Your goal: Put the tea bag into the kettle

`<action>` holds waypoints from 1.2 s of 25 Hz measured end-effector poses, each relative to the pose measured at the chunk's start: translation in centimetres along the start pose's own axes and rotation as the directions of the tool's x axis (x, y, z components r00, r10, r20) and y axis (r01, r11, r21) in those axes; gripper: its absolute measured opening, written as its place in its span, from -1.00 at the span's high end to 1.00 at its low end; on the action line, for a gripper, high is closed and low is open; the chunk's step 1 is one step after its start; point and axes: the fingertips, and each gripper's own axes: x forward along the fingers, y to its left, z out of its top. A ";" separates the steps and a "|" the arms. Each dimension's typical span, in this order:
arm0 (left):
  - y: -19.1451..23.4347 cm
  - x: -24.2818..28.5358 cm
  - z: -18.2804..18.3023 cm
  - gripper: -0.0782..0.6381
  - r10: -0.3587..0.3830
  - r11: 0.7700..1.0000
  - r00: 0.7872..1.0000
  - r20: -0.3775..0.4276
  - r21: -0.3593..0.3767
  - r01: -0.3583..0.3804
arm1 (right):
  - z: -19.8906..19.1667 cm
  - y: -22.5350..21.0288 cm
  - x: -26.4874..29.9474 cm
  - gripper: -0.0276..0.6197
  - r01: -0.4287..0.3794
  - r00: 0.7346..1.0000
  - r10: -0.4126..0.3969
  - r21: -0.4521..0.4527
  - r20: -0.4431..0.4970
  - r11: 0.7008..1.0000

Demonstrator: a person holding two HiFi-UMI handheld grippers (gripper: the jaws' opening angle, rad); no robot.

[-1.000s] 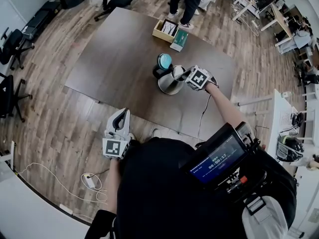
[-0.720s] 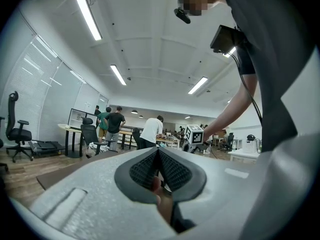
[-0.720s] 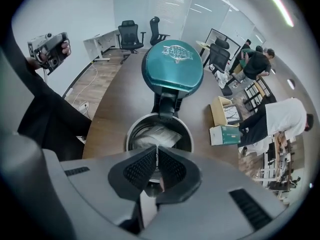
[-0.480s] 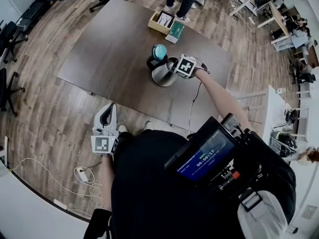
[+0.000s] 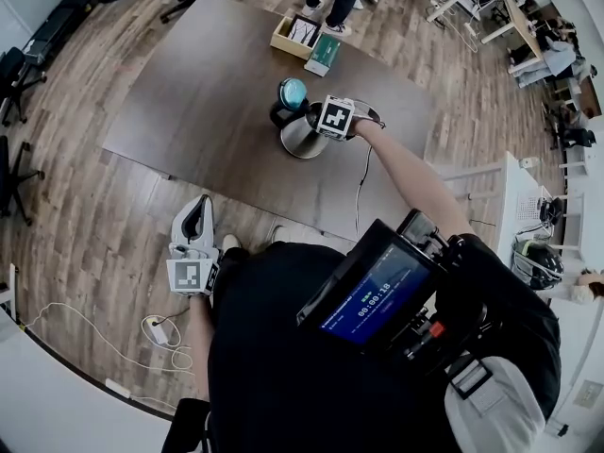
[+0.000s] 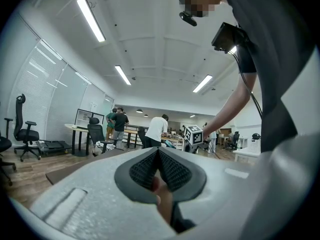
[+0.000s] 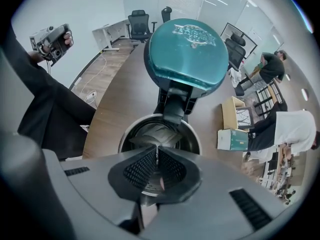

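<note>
Right gripper: over the last second it has closed in from beside the kettle to a position directly over the open mouth, pointing down into it. Its jaws are pressed together, with nothing visible between them. Lid: hinged fully back and upright, clear of the opening. Tea bag: a pale folded shape lies inside the kettle below the jaw tips. I take this to be the bag, though against the shiny wall it could be partly a reflection. If that is right, the bag is already in and only the withdrawal is left; no string or tag shows at the jaws. Left gripper: unchanged, held up at the person's side, off the table and well apart from the kettle, jaws closed on nothing (the pink seen through the gap is the holder's own finger). Kettle upright, not tipped.
</note>
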 end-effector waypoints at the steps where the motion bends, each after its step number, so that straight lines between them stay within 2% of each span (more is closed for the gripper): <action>1: 0.0 -0.1 -0.1 0.78 0.002 1.000 1.000 0.001 -0.002 -0.002 | 0.0 0.0 0.2 0.86 -0.001 1.000 0.001 -0.005 -0.004 1.000; 9: 0.0 -1.0 -0.4 0.78 0.032 0.999 0.999 -0.021 -0.011 -0.033 | -0.3 -0.2 0.7 0.86 -0.008 1.000 0.007 -0.035 -0.027 0.999; 13: 0.0 -0.9 -0.3 0.78 0.028 1.000 1.000 -0.007 -0.004 -0.028 | -0.6 -0.7 0.6 0.86 0.016 0.999 -0.017 -0.012 -0.033 1.000; 16: -0.2 -0.7 0.4 0.78 0.023 1.000 1.000 -0.015 -0.007 -0.023 | -0.5 -0.9 0.5 0.85 0.049 0.999 -0.049 0.009 0.003 0.999; 18: -0.3 -0.7 0.1 0.78 0.015 1.000 1.000 -0.017 -0.008 -0.015 | -0.1 -1.1 -0.1 0.69 0.069 0.997 -0.070 0.017 0.040 0.997; 20: -0.4 -0.8 -0.4 0.78 -0.007 1.000 1.000 -0.007 -0.008 0.007 | 0.2 -1.2 -0.5 0.64 0.089 0.994 -0.090 0.028 0.060 0.996; 22: -0.4 -0.8 -0.6 0.78 -0.031 0.999 1.000 -0.006 -0.011 0.031 | 0.0 -1.1 -0.9 0.64 0.105 0.991 -0.109 0.058 0.072 0.993; 24: -0.6 -0.9 -0.3 0.78 -0.056 0.998 0.998 -0.004 -0.004 0.056 | 0.2 -1.2 -1.9 0.63 0.145 0.979 -0.159 0.115 0.127 0.983; 26: -1.0 -1.0 -0.1 0.78 -0.087 0.996 0.996 0.013 -0.006 0.087 | 0.8 -1.1 -4.0 0.64 0.184 0.940 -0.238 0.224 0.245 0.957; 27: -1.6 -1.1 -0.1 0.78 -0.111 0.994 0.993 0.026 -0.016 0.112 | 0.8 -0.4 -5.8 0.64 0.183 0.904 -0.282 0.306 0.322 0.934; 28: -2.4 -1.1 -0.3 0.78 -0.145 0.989 0.989 0.028 -0.026 0.146 | 0.6 0.8 -8.0 0.64 0.160 0.850 -0.331 0.399 0.409 0.903; 29: -3.1 -1.1 -0.6 0.78 -0.185 0.982 0.983 0.016 -0.027 0.185 | 0.7 2.4 -10.3 0.64 0.115 0.778 -0.381 0.484 0.499 0.868; 30: -3.5 -1.2 -0.9 0.78 -0.227 0.974 0.974 -0.001 -0.017 0.227 | 1.1 4.4 -12.3 0.64 0.063 0.695 -0.429 0.547 0.576 0.835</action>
